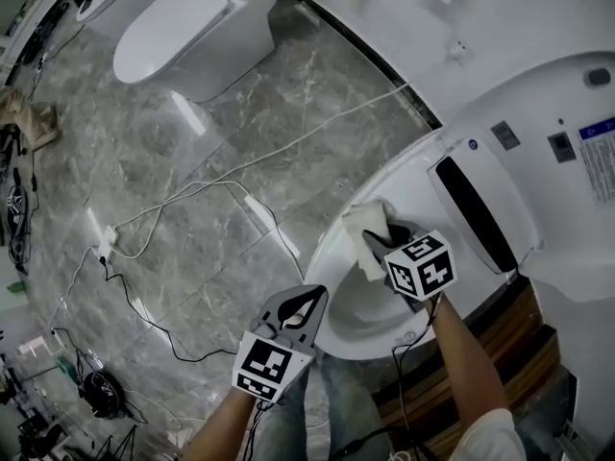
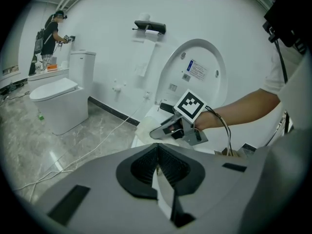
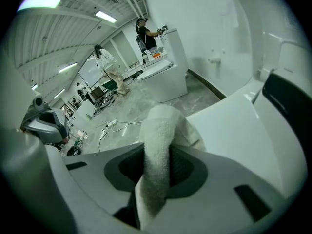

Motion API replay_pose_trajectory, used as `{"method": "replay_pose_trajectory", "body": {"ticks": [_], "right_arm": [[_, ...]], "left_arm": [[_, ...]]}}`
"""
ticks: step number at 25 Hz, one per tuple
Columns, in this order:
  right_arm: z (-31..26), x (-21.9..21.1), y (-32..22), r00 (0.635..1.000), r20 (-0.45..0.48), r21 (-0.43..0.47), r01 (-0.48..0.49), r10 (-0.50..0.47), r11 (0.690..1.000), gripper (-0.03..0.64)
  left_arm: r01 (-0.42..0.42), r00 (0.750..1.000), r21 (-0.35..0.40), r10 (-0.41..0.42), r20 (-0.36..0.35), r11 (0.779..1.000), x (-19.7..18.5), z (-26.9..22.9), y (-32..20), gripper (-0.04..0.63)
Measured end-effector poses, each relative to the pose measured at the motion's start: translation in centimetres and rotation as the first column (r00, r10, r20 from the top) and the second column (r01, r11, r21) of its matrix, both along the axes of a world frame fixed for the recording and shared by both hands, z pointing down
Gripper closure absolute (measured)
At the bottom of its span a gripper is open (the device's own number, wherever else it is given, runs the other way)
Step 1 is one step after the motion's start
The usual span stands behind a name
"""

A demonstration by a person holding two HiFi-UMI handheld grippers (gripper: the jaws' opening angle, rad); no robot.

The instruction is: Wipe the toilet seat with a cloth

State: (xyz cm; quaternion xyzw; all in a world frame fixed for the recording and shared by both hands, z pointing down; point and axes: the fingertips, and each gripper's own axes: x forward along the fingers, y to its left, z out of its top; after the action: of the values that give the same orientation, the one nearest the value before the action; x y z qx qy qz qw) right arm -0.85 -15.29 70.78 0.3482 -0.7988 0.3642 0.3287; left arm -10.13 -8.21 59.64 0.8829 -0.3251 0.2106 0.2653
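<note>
Right hand-held gripper (image 1: pixel 384 241) pinches a cloth (image 1: pixel 365 227) over the toilet seat (image 1: pixel 336 301), while the left hand-held gripper (image 1: pixel 304 303), jaws pressed together and empty, hovers beside the seat's rim.

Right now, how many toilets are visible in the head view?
2. The near toilet is under the right gripper holding the cloth; the far toilet stands at upper left. Others may be hidden.

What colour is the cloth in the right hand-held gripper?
A white terry cloth, clearest in the right gripper view.
</note>
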Motion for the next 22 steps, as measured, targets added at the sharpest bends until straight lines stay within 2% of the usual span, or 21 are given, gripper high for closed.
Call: {"method": "replay_pose_trajectory", "body": {"ticks": [6, 11, 14, 22], "right_arm": [[-0.3, 1.9, -1.8, 1.000, 0.001, 0.016, -0.022, 0.022, 1.000, 0.515], [-0.6, 5.0, -3.8, 0.993, 0.006, 0.024, -0.114, 0.114, 0.993, 0.515], [-0.8, 6.7, -4.6, 0.987, 0.005, 0.027, -0.163, 0.163, 0.986, 0.515], [-1.6, 9.5, -4.8, 0.975, -0.008, 0.039, -0.221, 0.222, 0.974, 0.517]], "left_arm": [[0.008, 1.000, 0.003, -0.008, -0.008, 1.000, 2.0, -0.3, -0.9, 0.584], [0.005, 0.999, 0.008, -0.005, -0.037, 1.000, 4.2, -0.9, -1.2, 0.584], [-0.010, 1.000, 0.003, 0.010, -0.029, 1.000, 4.9, -0.6, -1.0, 0.584], [-0.047, 0.999, -0.015, 0.046, -0.023, 0.999, 6.8, -0.2, 0.0, 0.584]]}}
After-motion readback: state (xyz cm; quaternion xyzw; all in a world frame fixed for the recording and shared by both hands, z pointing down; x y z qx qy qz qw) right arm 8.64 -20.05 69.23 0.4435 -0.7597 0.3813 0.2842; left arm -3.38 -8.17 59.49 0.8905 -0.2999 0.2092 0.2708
